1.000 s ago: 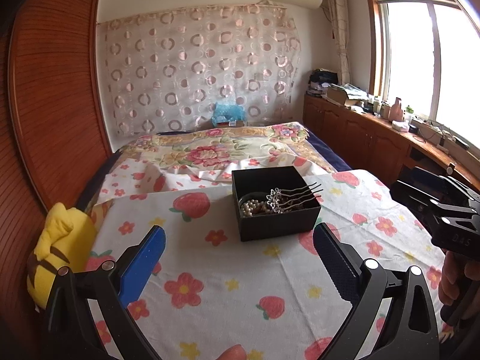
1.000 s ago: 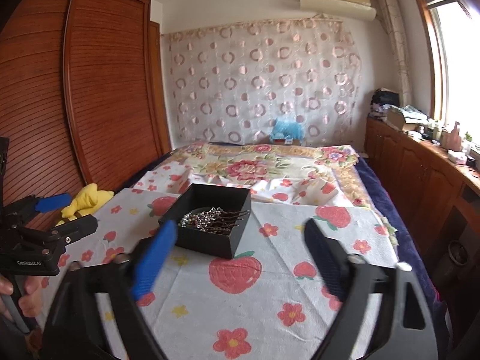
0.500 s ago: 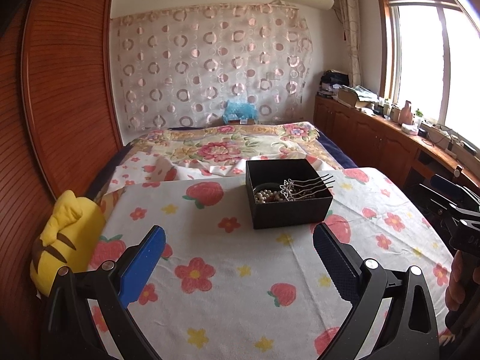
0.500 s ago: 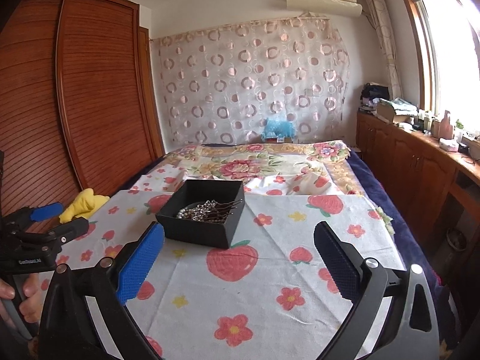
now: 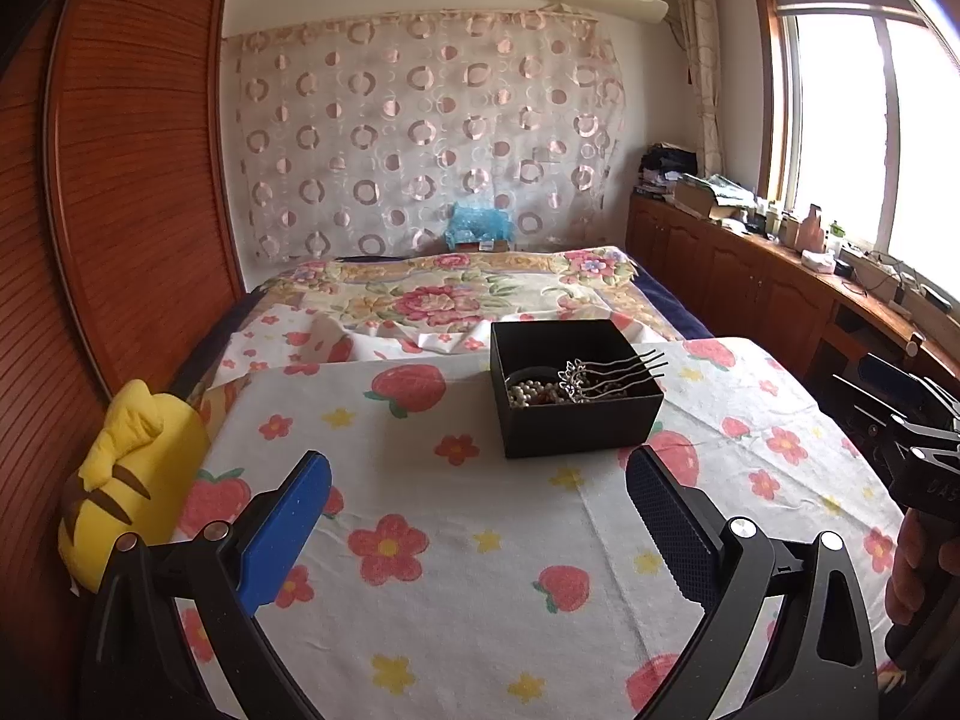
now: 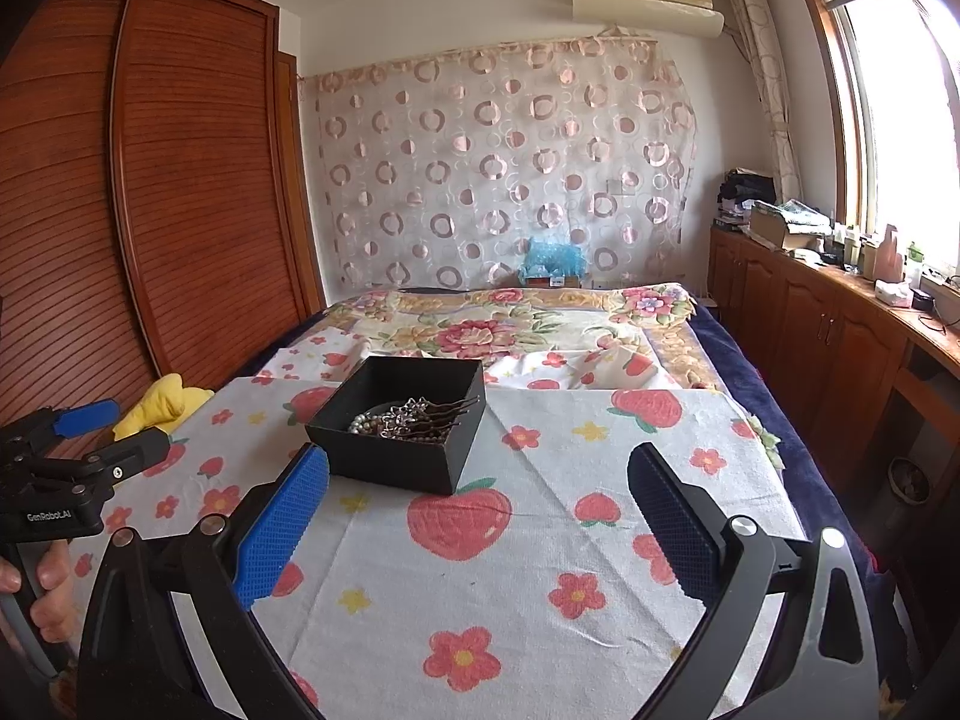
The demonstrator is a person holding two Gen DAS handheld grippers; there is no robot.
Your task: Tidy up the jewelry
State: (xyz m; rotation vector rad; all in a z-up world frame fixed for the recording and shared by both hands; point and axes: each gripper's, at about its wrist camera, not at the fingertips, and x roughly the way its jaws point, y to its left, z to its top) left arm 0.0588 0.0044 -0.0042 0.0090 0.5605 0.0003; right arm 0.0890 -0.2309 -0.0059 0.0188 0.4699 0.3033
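Black and square, the open box point(image 5: 573, 387) sits on a cloth point(image 5: 456, 546) printed with strawberries and flowers, spread over a flat raised surface at the foot of the bed point(image 5: 462, 294). Inside it lies the jewelry: a string of pale pearls point(image 5: 531, 391) toward the left side, and a silver hair comb point(image 5: 606, 373) whose long thin prongs reach up over the box's right rim. From the right wrist view the same box point(image 6: 399, 423) shows its corner turned toward the camera, with the comb point(image 6: 429, 411) resting on top of the beads.

Both tools hang above the cloth, short of the box and touching nothing. The left gripper point(image 5: 480, 516) has its jaws spread wide and empty, one blue pad and one dark pad either side of the cloth. The right gripper point(image 6: 480, 516) is likewise wide apart and holds nothing (its body also shows at the right edge of the left view, gripped by a hand point(image 5: 918, 570)).

A yellow striped plush toy point(image 5: 129, 480) lies at the cloth's left edge, against the slatted wooden wardrobe point(image 5: 120, 192). Beyond the bed hangs a curtain point(image 5: 420, 144) patterned with circles.
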